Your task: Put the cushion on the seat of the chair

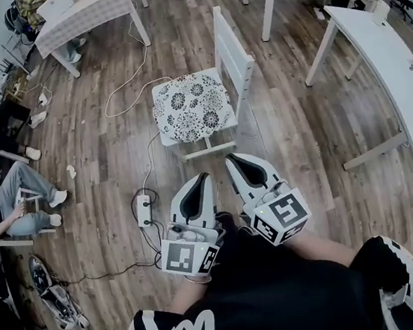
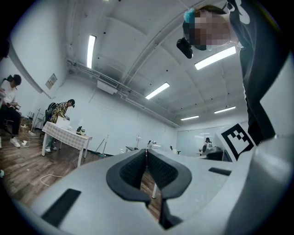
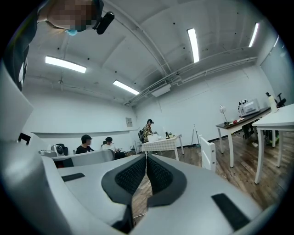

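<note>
the black-and-white flowery cushion [image 1: 193, 107] lies on the seat of the white chair [image 1: 236, 55]. the left hand-held gripper [image 1: 205, 177] and the right hand-held gripper [image 1: 231, 159] are both squeezed together with nothing in them, apart from the chair.

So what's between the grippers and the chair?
Only bare floor, in the head view, between left gripper, right gripper and chair; a cable lies further left.
</note>
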`<action>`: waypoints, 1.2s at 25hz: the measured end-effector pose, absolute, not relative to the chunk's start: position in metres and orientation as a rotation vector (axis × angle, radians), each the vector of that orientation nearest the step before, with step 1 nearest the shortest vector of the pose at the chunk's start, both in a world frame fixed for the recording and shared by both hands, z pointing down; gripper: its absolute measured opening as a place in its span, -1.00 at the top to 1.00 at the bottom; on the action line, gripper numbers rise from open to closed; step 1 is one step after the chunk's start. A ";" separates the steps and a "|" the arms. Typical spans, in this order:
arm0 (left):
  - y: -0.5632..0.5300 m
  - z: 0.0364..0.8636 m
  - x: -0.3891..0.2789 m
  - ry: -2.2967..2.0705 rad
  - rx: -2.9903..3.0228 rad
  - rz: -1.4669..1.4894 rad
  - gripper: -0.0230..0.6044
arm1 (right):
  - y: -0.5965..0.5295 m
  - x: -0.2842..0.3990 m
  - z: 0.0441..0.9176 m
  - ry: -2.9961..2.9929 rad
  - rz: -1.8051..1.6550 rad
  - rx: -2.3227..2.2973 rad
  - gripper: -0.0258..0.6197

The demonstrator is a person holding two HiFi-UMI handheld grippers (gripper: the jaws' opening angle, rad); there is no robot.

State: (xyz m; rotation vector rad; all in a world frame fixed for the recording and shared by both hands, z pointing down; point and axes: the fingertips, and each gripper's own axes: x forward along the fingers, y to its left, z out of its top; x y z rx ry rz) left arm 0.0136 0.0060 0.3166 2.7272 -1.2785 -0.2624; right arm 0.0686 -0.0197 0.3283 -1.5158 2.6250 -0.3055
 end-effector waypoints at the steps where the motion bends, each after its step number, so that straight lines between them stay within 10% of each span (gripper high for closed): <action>1: 0.008 0.315 0.012 -1.285 2.727 -0.264 0.88 | -0.017 0.067 0.327 2.627 -0.302 -1.510 0.85; 30: 0.154 0.311 -0.079 -1.155 2.789 -0.278 0.88 | 0.138 -0.017 0.328 2.546 -0.287 -1.648 0.85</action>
